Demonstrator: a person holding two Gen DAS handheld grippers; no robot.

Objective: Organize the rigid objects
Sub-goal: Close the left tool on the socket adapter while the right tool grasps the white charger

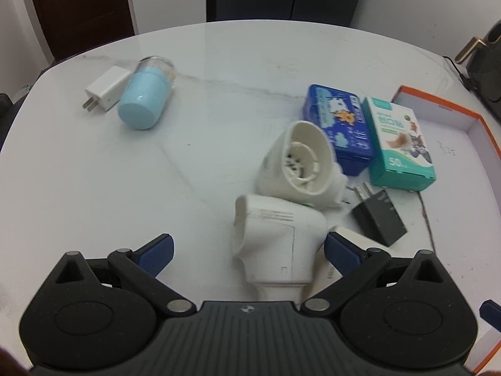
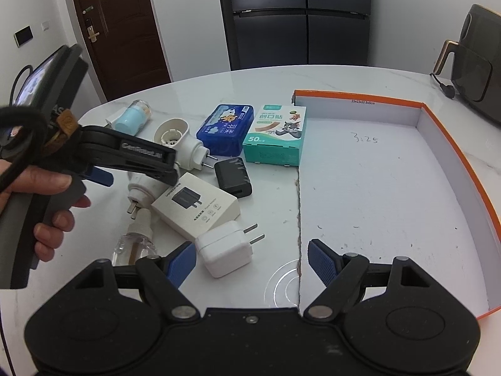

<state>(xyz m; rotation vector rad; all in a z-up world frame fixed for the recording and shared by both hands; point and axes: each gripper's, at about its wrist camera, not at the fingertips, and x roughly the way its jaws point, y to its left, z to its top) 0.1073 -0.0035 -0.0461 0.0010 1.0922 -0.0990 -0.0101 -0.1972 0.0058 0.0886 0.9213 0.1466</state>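
White plug-in vaporizer (image 1: 275, 244) between spread left gripper (image 1: 249, 250) fingers.

Your widest open ground is the floor of the orange-edged box lid (image 2: 391, 188) on the right; its near-left side has no wall, so you can slide in low from there. The far and right walls block you. Left of it, the table (image 1: 94, 172) lies bare between the blue cup (image 1: 144, 100) far left and the central pile. That pile is tight: white plugs (image 1: 300, 163), black charger (image 2: 233, 177), adapter box (image 2: 195, 203), blue tin (image 2: 225, 130) and bandage box (image 2: 275, 136) nearly touch.
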